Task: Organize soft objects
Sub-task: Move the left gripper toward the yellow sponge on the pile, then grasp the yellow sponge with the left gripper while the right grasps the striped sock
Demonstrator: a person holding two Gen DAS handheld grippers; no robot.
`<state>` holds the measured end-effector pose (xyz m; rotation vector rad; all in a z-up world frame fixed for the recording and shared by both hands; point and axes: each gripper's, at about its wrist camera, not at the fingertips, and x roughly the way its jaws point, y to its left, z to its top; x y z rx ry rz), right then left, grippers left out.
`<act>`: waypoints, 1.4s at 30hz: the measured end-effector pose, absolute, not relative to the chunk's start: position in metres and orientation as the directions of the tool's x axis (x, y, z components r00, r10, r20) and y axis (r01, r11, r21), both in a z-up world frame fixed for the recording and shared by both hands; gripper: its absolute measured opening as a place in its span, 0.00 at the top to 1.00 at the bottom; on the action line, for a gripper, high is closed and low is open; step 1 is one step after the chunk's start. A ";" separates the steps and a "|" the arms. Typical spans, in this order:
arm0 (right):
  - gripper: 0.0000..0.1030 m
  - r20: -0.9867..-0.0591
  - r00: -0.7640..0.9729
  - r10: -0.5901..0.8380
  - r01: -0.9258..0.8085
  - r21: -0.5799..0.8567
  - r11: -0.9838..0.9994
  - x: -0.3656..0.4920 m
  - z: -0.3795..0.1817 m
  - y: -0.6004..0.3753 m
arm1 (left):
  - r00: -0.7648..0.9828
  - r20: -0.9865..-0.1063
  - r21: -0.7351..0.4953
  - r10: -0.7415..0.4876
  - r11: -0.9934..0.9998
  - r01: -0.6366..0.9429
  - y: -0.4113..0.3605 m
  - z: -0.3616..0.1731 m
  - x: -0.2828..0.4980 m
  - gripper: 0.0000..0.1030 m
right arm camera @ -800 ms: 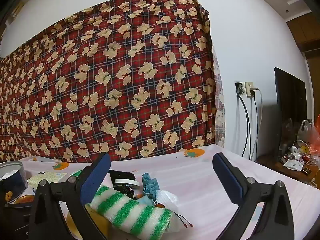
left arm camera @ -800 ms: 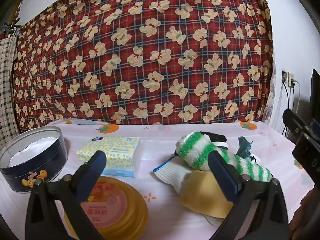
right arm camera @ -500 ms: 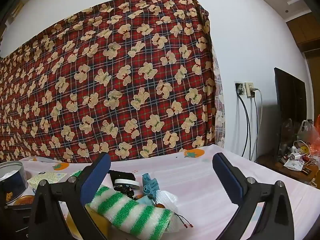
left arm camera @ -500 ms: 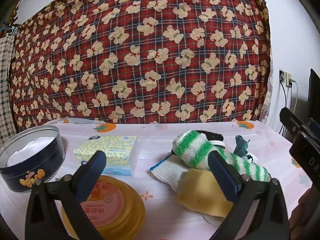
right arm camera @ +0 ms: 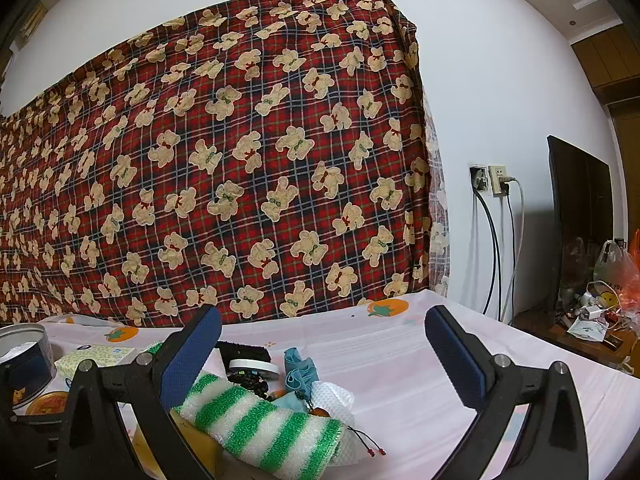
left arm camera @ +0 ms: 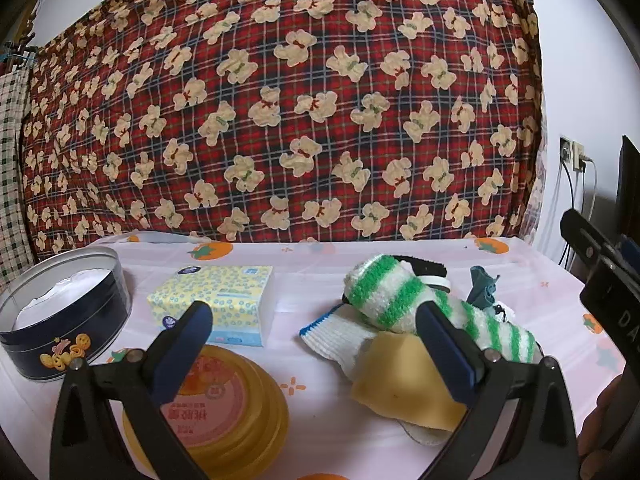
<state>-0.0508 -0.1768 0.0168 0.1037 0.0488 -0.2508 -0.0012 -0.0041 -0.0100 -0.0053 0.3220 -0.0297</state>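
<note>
left hand-held gripper [left arm camera: 314, 348] | black frame, blue pads, silver screws | right hand-held gripper [right arm camera: 322, 354] | same

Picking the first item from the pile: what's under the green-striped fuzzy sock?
The green-striped sock lies on top, over a white knit glove and a yellow cloth. A black item sits behind it. What the sock covers beyond these is hidden.
</note>
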 end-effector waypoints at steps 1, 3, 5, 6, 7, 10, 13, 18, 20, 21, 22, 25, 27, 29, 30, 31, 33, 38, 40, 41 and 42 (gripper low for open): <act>0.00 -0.061 0.968 -0.245 0.250 0.096 0.963 -0.051 0.017 -0.177 | 0.947 -0.319 -0.010 -0.031 1.000 0.029 -0.004 -0.010 -0.001 0.00; 0.00 -0.061 0.968 -0.245 0.250 0.097 0.963 -0.051 0.016 -0.177 | 0.946 -0.324 -0.008 -0.032 0.999 0.031 -0.004 -0.012 -0.002 0.00; 0.00 -0.061 0.968 -0.245 0.250 0.098 0.963 -0.051 0.016 -0.177 | 0.944 -0.329 -0.006 -0.036 0.999 0.036 -0.004 -0.013 -0.002 0.00; 0.00 -0.061 0.968 -0.245 0.250 0.098 0.963 -0.051 0.016 -0.177 | 0.943 -0.331 -0.003 -0.039 0.999 0.040 -0.005 -0.013 -0.003 0.00; 0.00 -0.061 0.968 -0.245 0.250 0.098 0.963 -0.051 0.016 -0.178 | 0.941 -0.336 0.001 -0.041 0.999 0.044 -0.007 -0.012 -0.003 0.00; 0.00 -0.060 0.968 -0.244 0.249 0.100 0.963 -0.052 0.016 -0.179 | 0.938 -0.343 0.008 -0.044 0.999 0.050 -0.009 -0.011 -0.003 0.00; 0.00 -0.057 0.969 -0.239 0.244 0.100 0.965 -0.052 0.015 -0.180 | 0.933 -0.354 -0.003 -0.058 0.998 0.061 -0.008 -0.010 -0.003 0.00; 0.00 -0.060 0.967 -0.249 0.253 0.082 0.964 -0.051 0.017 -0.180 | 0.930 -0.363 -0.009 -0.063 0.998 0.065 -0.008 -0.009 -0.004 0.00; 0.00 -0.058 0.967 -0.247 0.251 0.081 0.965 -0.051 0.018 -0.180 | 0.930 -0.363 -0.003 -0.064 0.998 0.067 -0.009 -0.010 -0.004 0.00; 0.00 -0.056 0.966 -0.251 0.255 0.072 0.964 -0.051 0.017 -0.179 | 0.928 -0.366 0.003 -0.065 0.997 0.071 -0.010 -0.010 -0.004 0.00; 0.00 -0.053 0.965 -0.256 0.259 0.060 0.964 -0.053 0.016 -0.180 | 0.926 -0.371 0.007 -0.070 0.997 0.078 -0.011 -0.010 -0.004 0.00; 0.01 -0.039 0.960 -0.278 0.279 0.014 0.960 -0.055 0.022 -0.181 | 0.908 -0.404 0.004 -0.108 0.993 0.119 -0.014 -0.012 -0.002 0.00; 0.03 -0.045 0.956 -0.289 0.290 0.021 0.957 -0.054 0.022 -0.186 | 0.892 -0.433 -0.003 -0.132 0.989 0.145 -0.016 -0.014 -0.002 0.00; 0.12 -0.066 0.956 -0.285 0.289 0.057 0.956 -0.054 0.021 -0.194 | 0.871 -0.465 -0.006 -0.158 0.984 0.176 -0.021 -0.016 0.000 0.00; 0.17 -0.079 0.956 -0.284 0.290 0.072 0.954 -0.053 0.021 -0.197 | 0.862 -0.478 -0.001 -0.170 0.981 0.193 -0.025 -0.017 0.001 0.00; 0.18 -0.094 0.954 -0.285 0.293 0.086 0.952 -0.051 0.020 -0.200 | 0.855 -0.488 0.012 -0.177 0.978 0.209 -0.031 -0.018 0.002 0.00; 0.18 -0.122 0.951 -0.284 0.298 0.113 0.948 -0.048 0.017 -0.205 | 0.840 -0.509 0.054 -0.186 0.967 0.247 -0.043 -0.020 0.002 0.00; 0.17 -0.152 0.950 -0.272 0.295 0.152 0.943 -0.045 0.012 -0.212 | 0.760 -0.620 0.127 -0.195 0.931 0.342 -0.073 -0.034 0.016 0.00; 0.17 -0.162 0.950 -0.266 0.291 0.159 0.944 -0.044 0.011 -0.212 | 0.740 -0.652 0.133 -0.164 0.936 0.325 -0.075 -0.038 0.023 0.03; 0.17 -0.165 0.951 -0.262 0.289 0.162 0.944 -0.043 0.011 -0.213 | 0.732 -0.662 0.121 -0.162 0.941 0.317 -0.073 -0.039 0.025 0.11; 0.17 -0.170 0.951 -0.258 0.286 0.163 0.944 -0.043 0.010 -0.212 | 0.725 -0.667 0.099 -0.169 0.945 0.312 -0.070 -0.039 0.027 0.16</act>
